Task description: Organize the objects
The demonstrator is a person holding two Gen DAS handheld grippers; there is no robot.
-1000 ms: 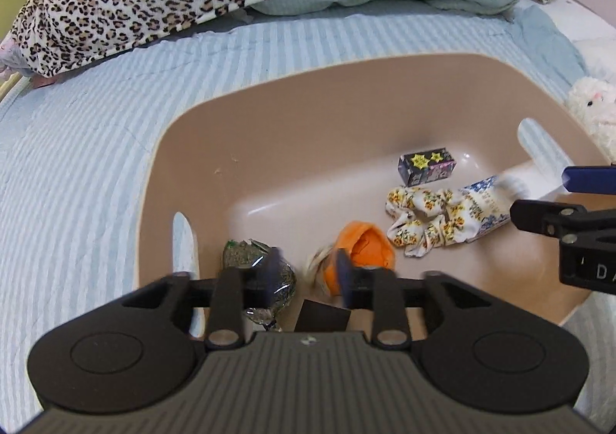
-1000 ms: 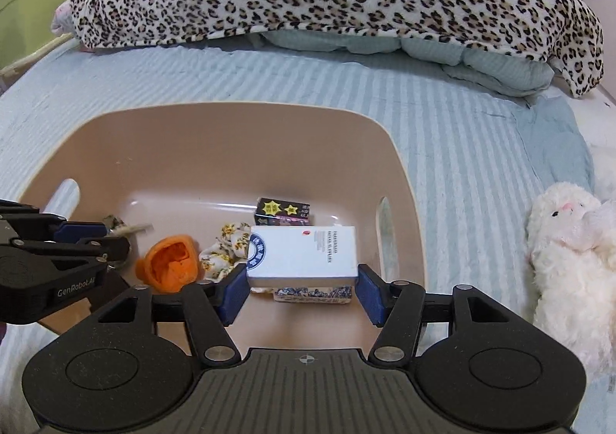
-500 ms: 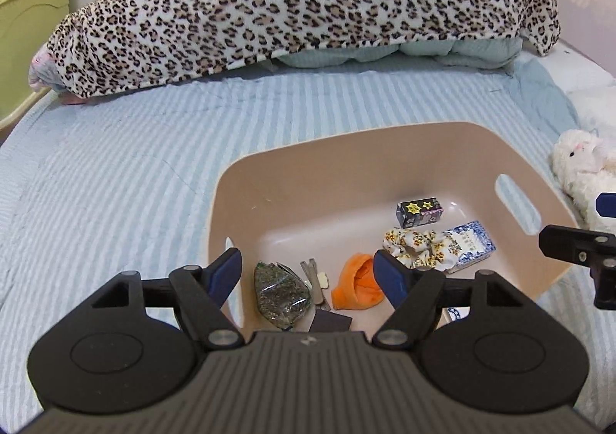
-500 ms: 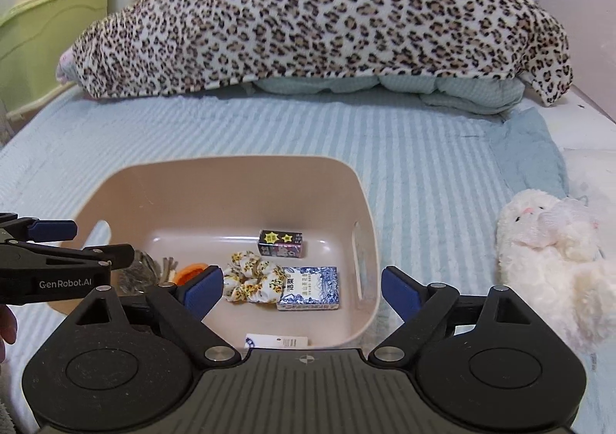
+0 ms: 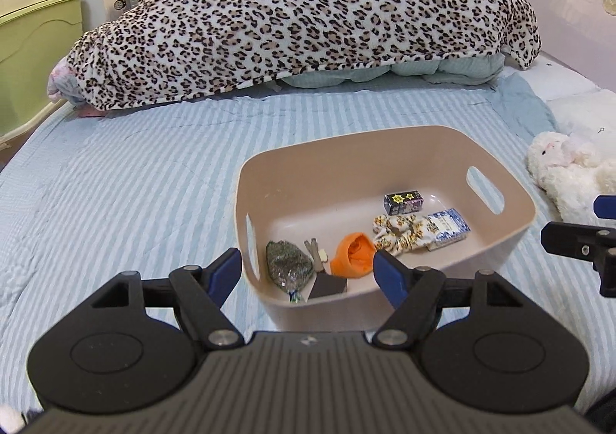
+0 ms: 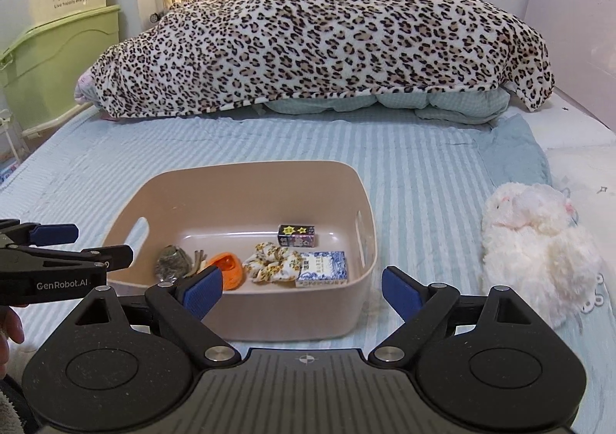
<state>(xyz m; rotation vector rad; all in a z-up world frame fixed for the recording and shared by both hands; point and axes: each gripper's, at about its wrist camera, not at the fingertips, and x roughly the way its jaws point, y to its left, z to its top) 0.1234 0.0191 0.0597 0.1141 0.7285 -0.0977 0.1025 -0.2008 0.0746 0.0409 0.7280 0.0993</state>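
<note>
A beige plastic bin (image 5: 512, 237) (image 6: 358, 299) sits on the striped bed. Inside lie a green foil packet (image 5: 288, 265) (image 6: 171, 261), an orange piece (image 5: 352, 255) (image 6: 229, 268), a floral scrunchie (image 5: 398, 232) (image 6: 275, 262), a blue-and-white box (image 5: 448, 228) (image 6: 323, 267) and a small black star box (image 5: 404, 202) (image 6: 297, 235). My left gripper (image 5: 310, 274) hangs open above the bin's near edge, nothing between its fingers. My right gripper (image 6: 302, 289) is open too, back from the bin's near wall, empty.
A white plush toy (image 6: 535, 241) (image 5: 566, 172) lies on the bed right of the bin. A leopard-print blanket (image 6: 319, 37) is heaped at the back. Green storage boxes (image 6: 50, 57) stand at the left of the bed.
Both grippers let go of their items, the blue-and-white box from the right, and opened wide. Both pulled back and up from the bin, which now looks smaller.
</note>
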